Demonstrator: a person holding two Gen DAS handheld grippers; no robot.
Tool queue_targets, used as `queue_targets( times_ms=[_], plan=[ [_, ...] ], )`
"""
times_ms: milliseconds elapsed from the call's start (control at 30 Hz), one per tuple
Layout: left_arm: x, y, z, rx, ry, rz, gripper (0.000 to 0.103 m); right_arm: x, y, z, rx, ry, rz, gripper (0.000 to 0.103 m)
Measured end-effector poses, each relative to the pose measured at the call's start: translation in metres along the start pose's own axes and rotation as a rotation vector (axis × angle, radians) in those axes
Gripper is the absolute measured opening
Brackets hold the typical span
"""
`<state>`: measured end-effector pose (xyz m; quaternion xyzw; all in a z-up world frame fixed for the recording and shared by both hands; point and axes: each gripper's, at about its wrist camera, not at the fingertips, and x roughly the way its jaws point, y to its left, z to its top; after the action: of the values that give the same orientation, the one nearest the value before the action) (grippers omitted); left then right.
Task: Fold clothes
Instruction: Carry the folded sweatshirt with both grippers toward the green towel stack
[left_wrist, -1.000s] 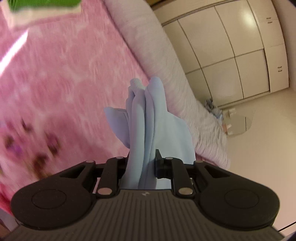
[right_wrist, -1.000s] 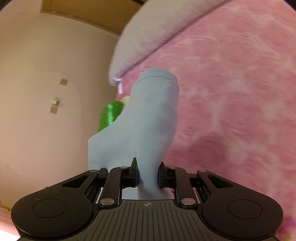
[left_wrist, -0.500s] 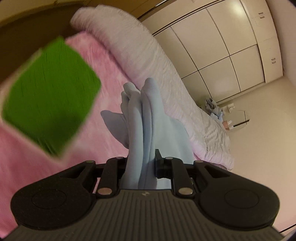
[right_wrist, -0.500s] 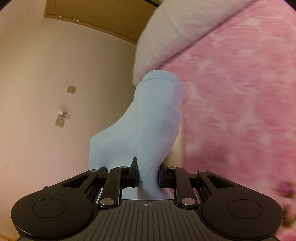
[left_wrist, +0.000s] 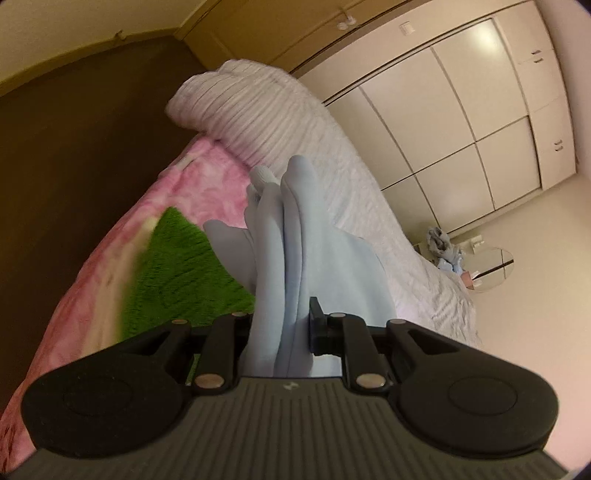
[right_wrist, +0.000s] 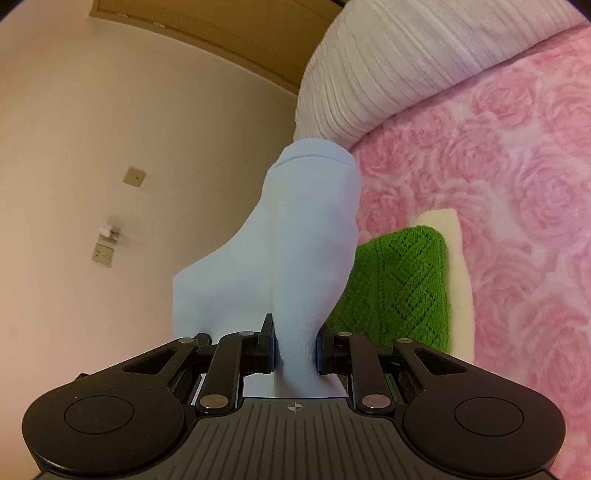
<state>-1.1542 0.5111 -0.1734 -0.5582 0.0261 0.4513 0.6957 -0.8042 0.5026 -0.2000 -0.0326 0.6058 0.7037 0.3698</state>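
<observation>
The garment (left_wrist: 291, 236) is plain pale blue. The blanket (right_wrist: 517, 184) is pink with a rose pattern; the knit (right_wrist: 399, 280) on it is bright green, in a diamond lattice. The quilt (left_wrist: 295, 122) is white, ribbed.

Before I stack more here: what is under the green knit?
A cream folded piece lies under the green knit, on the pink blanket. The blue garment hides its near edge.

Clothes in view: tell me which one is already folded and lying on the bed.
The green knitted garment, a neat folded square flat on the pink rose blanket. The light blue garment is off the bed, bunched up and clamped in both hand-held grippers.
</observation>
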Motion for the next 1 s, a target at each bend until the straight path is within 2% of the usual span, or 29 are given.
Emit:
queue_targets(
  times_ms=[200, 300, 367, 433, 500, 567, 600, 667, 700, 733, 833, 900, 1000],
  plan=[
    [0.018, 0.039, -0.004, -0.034, 0.033, 0.012, 0.015, 0.026, -0.023, -0.008, 0.023, 0.029, -0.049, 0.018],
    [0.030, 0.056, -0.008, -0.046, 0.061, 0.042, 0.016, 0.039, -0.034, -0.011, 0.026, 0.037, -0.088, 0.019],
    [0.037, 0.068, -0.012, -0.077, 0.067, 0.069, 0.018, 0.048, -0.042, -0.013, 0.042, 0.045, -0.141, 0.022],
    [0.040, 0.078, -0.015, -0.129, 0.061, 0.072, 0.021, 0.055, -0.051, -0.018, 0.070, 0.052, -0.193, 0.038],
    [0.040, 0.080, -0.014, -0.151, 0.062, 0.074, 0.023, 0.056, -0.052, -0.021, 0.064, 0.052, -0.223, 0.042],
    [0.038, 0.078, -0.012, -0.132, 0.066, 0.080, 0.022, 0.048, -0.046, -0.019, 0.036, 0.045, -0.241, 0.044],
    [0.036, 0.076, -0.011, -0.121, 0.067, 0.082, 0.019, 0.044, -0.042, -0.019, 0.018, 0.040, -0.254, 0.045],
    [0.032, 0.073, -0.011, -0.103, 0.067, 0.081, 0.016, 0.032, -0.035, -0.020, -0.039, 0.020, -0.273, 0.044],
    [0.030, 0.071, -0.010, -0.096, 0.066, 0.081, 0.015, 0.030, -0.031, -0.021, -0.060, 0.023, -0.292, 0.029],
    [0.029, 0.069, -0.009, -0.090, 0.064, 0.084, 0.015, 0.030, -0.029, -0.021, -0.070, 0.039, -0.303, 0.021],
    [0.027, 0.068, -0.005, -0.075, 0.054, 0.101, 0.015, 0.036, -0.023, -0.023, -0.065, 0.055, -0.295, 0.017],
    [0.033, 0.072, -0.005, -0.066, 0.071, 0.126, 0.017, 0.043, -0.023, -0.022, -0.070, 0.056, -0.331, 0.017],
    [0.043, 0.082, -0.009, -0.108, 0.102, 0.170, 0.028, 0.057, -0.032, -0.026, -0.097, 0.083, -0.405, 0.024]
  ],
)
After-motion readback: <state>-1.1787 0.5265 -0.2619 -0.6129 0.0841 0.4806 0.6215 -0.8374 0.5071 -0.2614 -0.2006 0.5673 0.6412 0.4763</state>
